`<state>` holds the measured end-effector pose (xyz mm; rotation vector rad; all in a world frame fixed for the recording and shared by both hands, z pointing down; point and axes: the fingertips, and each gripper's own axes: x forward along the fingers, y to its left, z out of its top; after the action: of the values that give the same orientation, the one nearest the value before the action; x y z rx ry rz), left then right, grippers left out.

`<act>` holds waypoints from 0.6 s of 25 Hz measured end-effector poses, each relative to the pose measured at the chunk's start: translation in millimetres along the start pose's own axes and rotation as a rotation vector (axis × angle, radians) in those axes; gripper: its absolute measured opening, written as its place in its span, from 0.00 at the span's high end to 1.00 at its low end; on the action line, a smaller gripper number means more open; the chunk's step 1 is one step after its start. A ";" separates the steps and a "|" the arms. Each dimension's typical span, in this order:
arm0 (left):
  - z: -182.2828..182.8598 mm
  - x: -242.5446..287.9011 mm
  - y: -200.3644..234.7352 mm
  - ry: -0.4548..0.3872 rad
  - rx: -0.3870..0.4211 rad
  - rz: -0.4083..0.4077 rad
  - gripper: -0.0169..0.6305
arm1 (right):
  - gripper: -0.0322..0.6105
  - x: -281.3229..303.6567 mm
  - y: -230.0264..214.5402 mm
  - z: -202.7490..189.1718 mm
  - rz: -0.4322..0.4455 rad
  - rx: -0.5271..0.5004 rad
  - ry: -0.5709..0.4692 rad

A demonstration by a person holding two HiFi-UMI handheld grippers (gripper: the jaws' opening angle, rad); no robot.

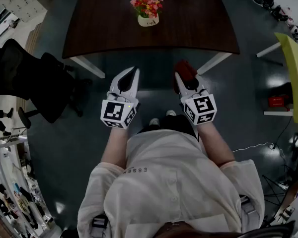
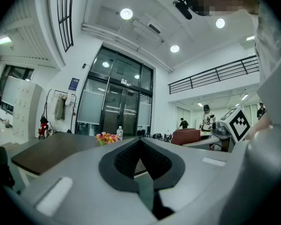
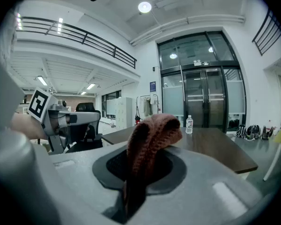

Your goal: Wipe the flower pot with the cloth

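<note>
While the right hand-held gripper [image 1: 184, 79] clamps one cloth [image 3: 152, 135], the left one [image 1: 134, 71] is closed.

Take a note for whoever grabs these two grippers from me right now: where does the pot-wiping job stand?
Left gripper: shut, empty, held short of the table.
Right gripper: shut on the reddish knitted cloth, beside the left one.
Flower pot: on the table toward its far side, flowers in it, apart from both grippers.
Done: cloth is in hand.
Left: carry the cloth to the pot and wipe it; the empty gripper could probably steady it.
</note>
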<state>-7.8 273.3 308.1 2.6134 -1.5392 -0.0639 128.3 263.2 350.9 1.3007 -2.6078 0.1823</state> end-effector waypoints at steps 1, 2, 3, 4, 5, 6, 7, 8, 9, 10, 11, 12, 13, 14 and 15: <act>0.3 0.6 0.1 0.000 -0.001 0.001 0.96 | 0.88 0.1 -0.7 -0.2 0.000 0.002 0.001; 0.6 1.1 0.2 -0.001 -0.002 0.002 0.96 | 0.88 0.1 -1.3 -0.4 0.001 0.004 0.002; 0.7 1.5 0.1 -0.002 -0.003 0.002 0.96 | 0.88 0.0 -1.8 -0.7 0.001 0.005 0.002; 0.7 1.7 0.0 -0.003 -0.003 0.003 0.96 | 0.88 -0.1 -2.1 -1.1 0.001 0.005 0.003; 0.6 1.7 -0.2 -0.004 -0.003 0.003 0.96 | 0.88 -0.3 -2.5 -1.7 0.000 0.005 0.003; 0.5 1.8 -0.2 -0.004 -0.003 0.003 0.96 | 0.88 -0.4 -2.8 -2.4 -0.001 0.005 0.004; 0.3 1.8 0.0 -0.005 -0.004 0.003 0.96 | 0.88 -0.3 -3.2 -3.1 -0.002 0.007 0.006; 0.1 1.8 0.3 -0.006 -0.005 0.004 0.96 | 0.88 -0.1 -3.4 -3.7 -0.003 0.008 0.008; -0.1 1.7 0.8 -0.006 -0.006 0.005 0.96 | 0.88 0.2 -3.6 -4.4 -0.004 0.010 0.010; -0.4 1.3 1.5 -0.006 -0.007 0.006 0.96 | 0.88 0.5 -3.6 -4.9 -0.005 0.011 0.011; -0.6 0.7 2.4 -0.007 -0.009 0.008 0.96 | 0.88 0.8 -3.7 -5.3 -0.007 0.012 0.012; -0.7 -0.1 3.7 -0.009 -0.013 0.011 0.96 | 0.88 0.9 -4.0 -5.7 -0.011 0.014 0.013; -0.5 -1.0 5.3 -0.012 -0.018 0.015 0.96 | 0.88 1.1 -4.6 -5.8 -0.016 0.018 0.014; -0.3 -1.7 7.1 -0.016 -0.023 0.019 0.96 | 0.88 1.5 -5.5 -5.7 -0.022 0.024 0.013; -0.3 -2.1 9.0 -0.020 -0.027 0.021 0.96 | 0.88 2.1 -6.6 -5.6 -0.028 0.029 0.012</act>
<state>-16.6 270.9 309.3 2.5830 -1.5606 -0.1090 133.1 258.8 356.9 1.3410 -2.5843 0.2238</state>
